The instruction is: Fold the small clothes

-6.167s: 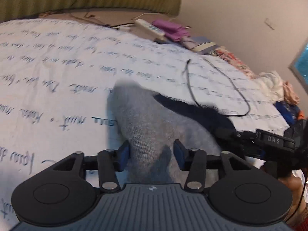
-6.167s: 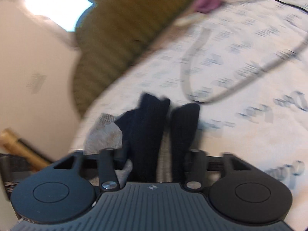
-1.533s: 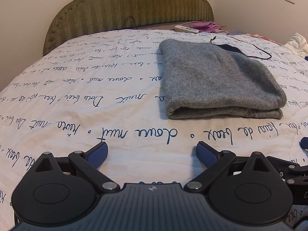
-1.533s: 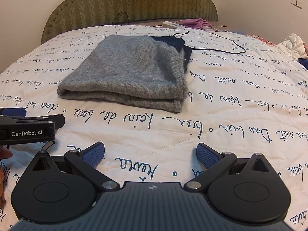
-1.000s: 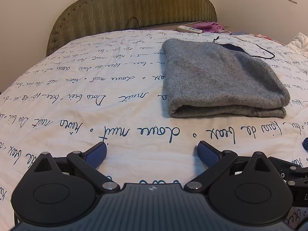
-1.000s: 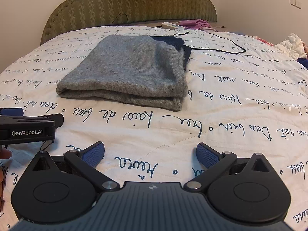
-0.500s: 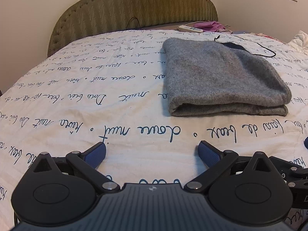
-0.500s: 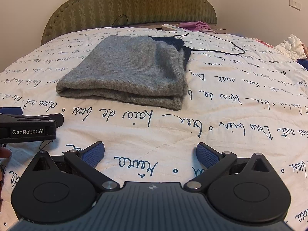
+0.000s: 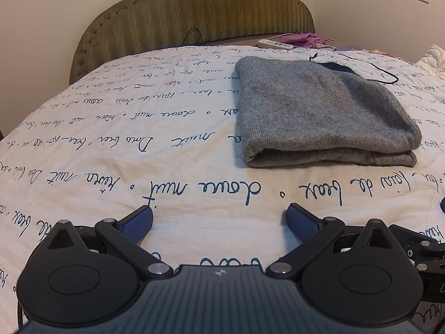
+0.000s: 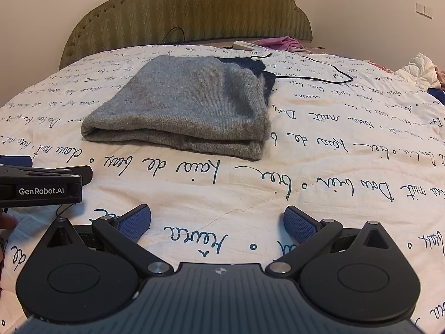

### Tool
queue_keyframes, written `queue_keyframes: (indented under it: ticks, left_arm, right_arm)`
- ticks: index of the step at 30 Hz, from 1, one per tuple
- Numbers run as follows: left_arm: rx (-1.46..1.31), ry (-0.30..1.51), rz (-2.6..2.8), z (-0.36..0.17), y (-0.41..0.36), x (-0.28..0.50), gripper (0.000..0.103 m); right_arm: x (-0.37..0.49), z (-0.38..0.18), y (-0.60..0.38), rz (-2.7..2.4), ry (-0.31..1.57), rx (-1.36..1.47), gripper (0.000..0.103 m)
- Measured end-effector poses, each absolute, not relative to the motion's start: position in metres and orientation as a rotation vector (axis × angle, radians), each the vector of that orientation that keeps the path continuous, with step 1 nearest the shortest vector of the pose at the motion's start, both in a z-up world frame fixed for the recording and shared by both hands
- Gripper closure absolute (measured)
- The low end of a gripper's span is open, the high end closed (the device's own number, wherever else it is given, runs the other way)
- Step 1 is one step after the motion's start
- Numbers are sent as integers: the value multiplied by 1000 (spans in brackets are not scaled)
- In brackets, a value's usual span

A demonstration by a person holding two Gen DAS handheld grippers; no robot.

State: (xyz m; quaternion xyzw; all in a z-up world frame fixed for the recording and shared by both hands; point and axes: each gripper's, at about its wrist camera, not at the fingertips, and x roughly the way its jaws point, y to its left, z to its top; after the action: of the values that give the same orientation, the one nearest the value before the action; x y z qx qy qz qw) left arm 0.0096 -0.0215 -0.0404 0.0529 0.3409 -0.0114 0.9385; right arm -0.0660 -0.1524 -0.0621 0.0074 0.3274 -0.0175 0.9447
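Note:
A grey knit garment (image 9: 319, 111) lies folded flat on the white bedspread (image 9: 139, 128), with a dark navy part (image 9: 338, 68) showing at its far end. It also shows in the right wrist view (image 10: 189, 105), navy part (image 10: 250, 65) at the back. My left gripper (image 9: 219, 220) is open and empty, low over the bedspread, well short of the garment's near fold. My right gripper (image 10: 217, 220) is open and empty too, in front of the garment. The left gripper's body (image 10: 41, 183) shows at the left edge of the right wrist view.
A green padded headboard (image 9: 194, 14) stands at the far end. A black cable (image 10: 319, 76) loops on the bedspread behind the garment. A white power strip (image 9: 275, 44) and pink cloth (image 9: 303, 39) lie near the headboard. More clothes (image 10: 417, 72) pile at the right edge.
Six seconds ago both grippers were shut on the garment; now it lies folded and both are open and pulled back. Over the last second almost nothing moves.

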Motion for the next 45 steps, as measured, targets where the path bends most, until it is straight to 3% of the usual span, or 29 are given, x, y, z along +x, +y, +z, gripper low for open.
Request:
queue_keyframes:
  ticks: [45]
  left_arm:
    - [108, 680, -21, -42, -22, 7, 0]
  right_arm:
    - [-68, -63, -153, -52, 650, 32, 0]
